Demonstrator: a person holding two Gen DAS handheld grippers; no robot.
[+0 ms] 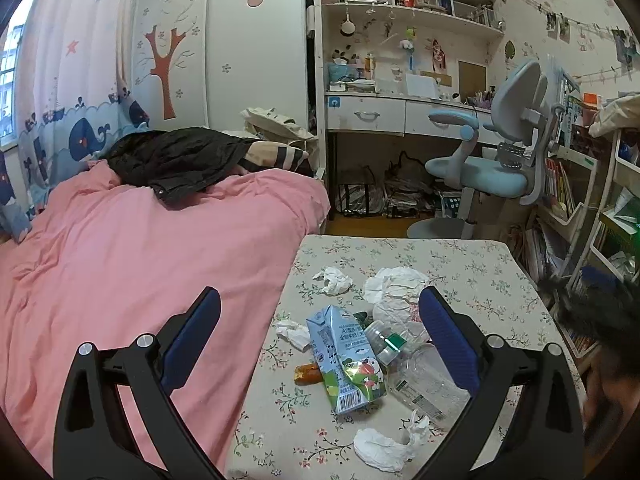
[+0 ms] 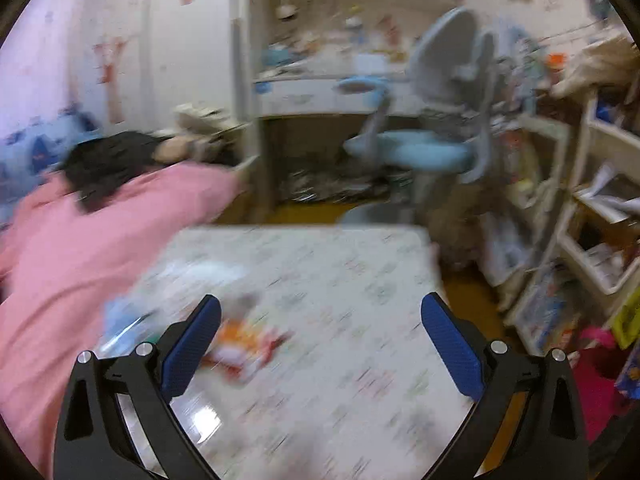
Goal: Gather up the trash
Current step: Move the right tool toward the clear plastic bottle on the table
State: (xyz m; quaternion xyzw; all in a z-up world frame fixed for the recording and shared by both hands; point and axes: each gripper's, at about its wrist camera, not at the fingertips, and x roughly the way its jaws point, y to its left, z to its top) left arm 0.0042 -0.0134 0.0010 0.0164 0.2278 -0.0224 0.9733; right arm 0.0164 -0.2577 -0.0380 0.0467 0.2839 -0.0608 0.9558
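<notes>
Blue-padded left gripper (image 1: 320,334) hovers wide open, empty, over milk carton (image 1: 343,360) on table (image 1: 460,268); right gripper (image 2: 320,336) likewise gaping, empty. Best: lower squarely, pinch the carton's midsection.

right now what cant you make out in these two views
- Right wrist view: motion blur smears everything; the orange packet on the table cannot be identified.
- Left wrist view: the right finger covers part of the clear bottle and crumpled plastic.
- Left wrist view: milk carton hides most of a small brown wrapper.
- Left wrist view: a dark blur at the right edge is unreadable.
</notes>
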